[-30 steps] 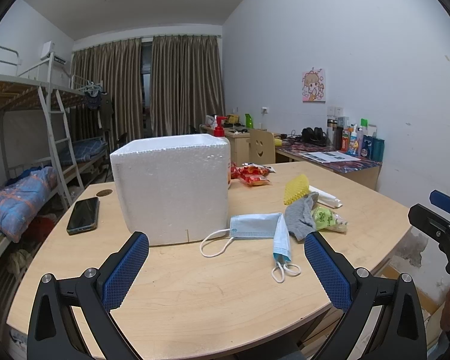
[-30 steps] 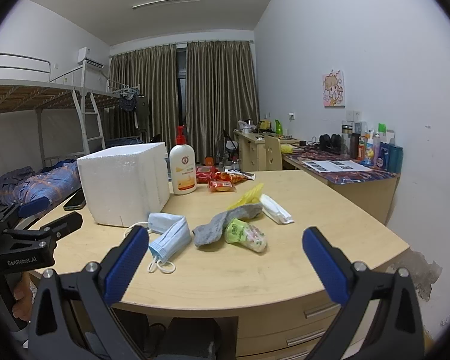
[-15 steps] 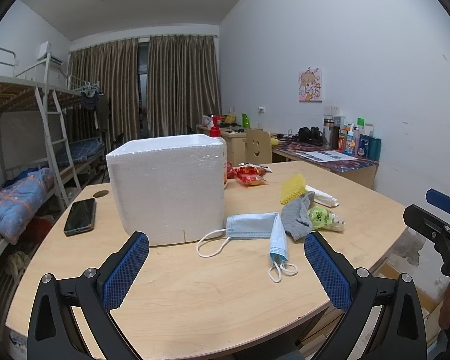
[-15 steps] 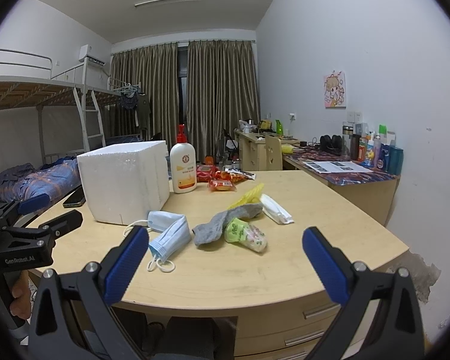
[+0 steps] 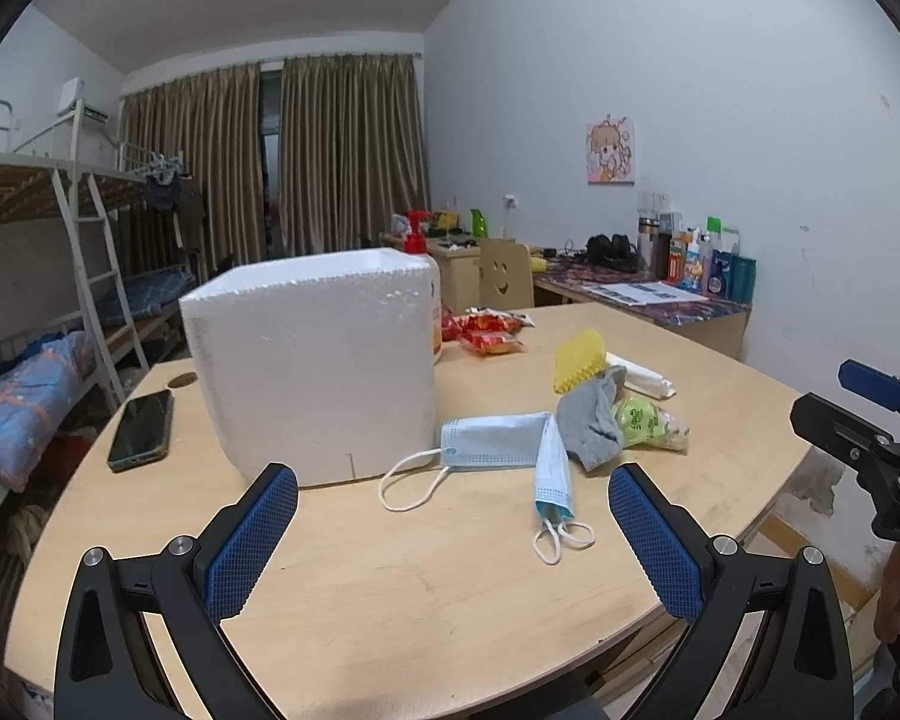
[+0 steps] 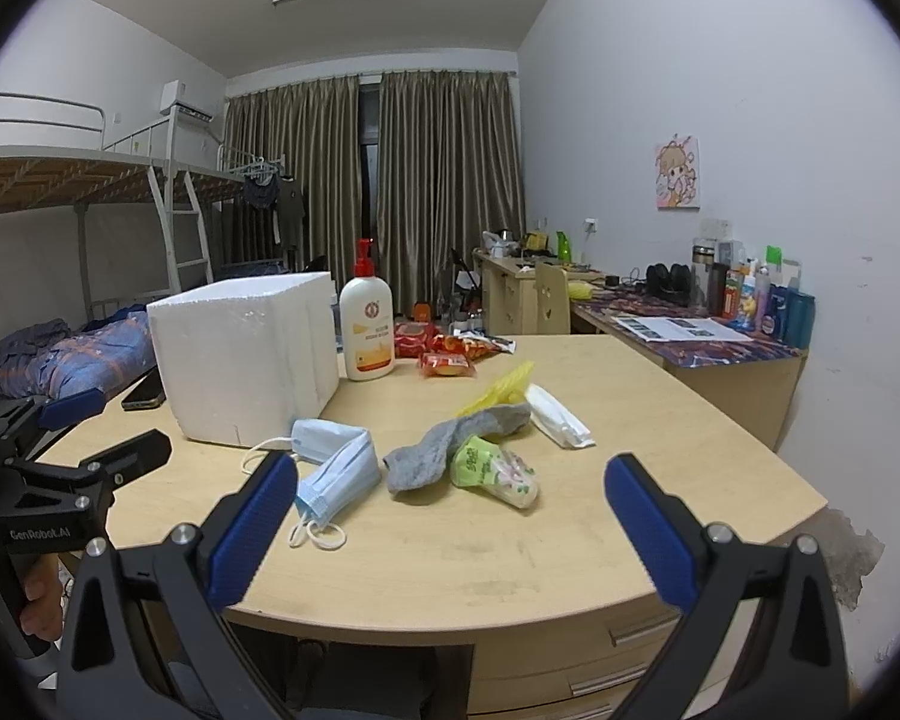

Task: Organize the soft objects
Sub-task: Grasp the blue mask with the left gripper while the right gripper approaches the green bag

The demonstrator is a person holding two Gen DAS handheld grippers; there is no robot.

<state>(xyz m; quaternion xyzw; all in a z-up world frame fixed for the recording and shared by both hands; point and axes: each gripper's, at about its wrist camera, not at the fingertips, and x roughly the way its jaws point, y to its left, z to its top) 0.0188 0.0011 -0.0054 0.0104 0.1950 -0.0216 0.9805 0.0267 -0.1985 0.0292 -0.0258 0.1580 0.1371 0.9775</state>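
Observation:
A white foam box (image 5: 318, 360) (image 6: 246, 354) stands on the wooden table (image 5: 426, 588). To its right lie two light blue face masks (image 5: 498, 438) (image 6: 336, 462), a grey sock (image 5: 591, 420) (image 6: 450, 447), a green snack packet (image 5: 648, 420) (image 6: 498, 471), a yellow sponge (image 5: 579, 357) (image 6: 501, 387) and a white wrapped pack (image 5: 642, 375) (image 6: 558, 417). My left gripper (image 5: 453, 540) hangs open above the table's near edge, short of the masks. My right gripper (image 6: 450, 534) is open too, in front of the sock and packet, holding nothing.
A black phone (image 5: 141, 429) lies left of the box. A lotion pump bottle (image 6: 366, 324) and red snack packs (image 6: 444, 354) stand behind the pile. A desk with bottles (image 6: 750, 300) runs along the right wall; a bunk bed (image 5: 60, 276) is at the left.
The left gripper has swung slightly right and closer, so the box and masks sit a little further left in its view. The right gripper has barely moved.

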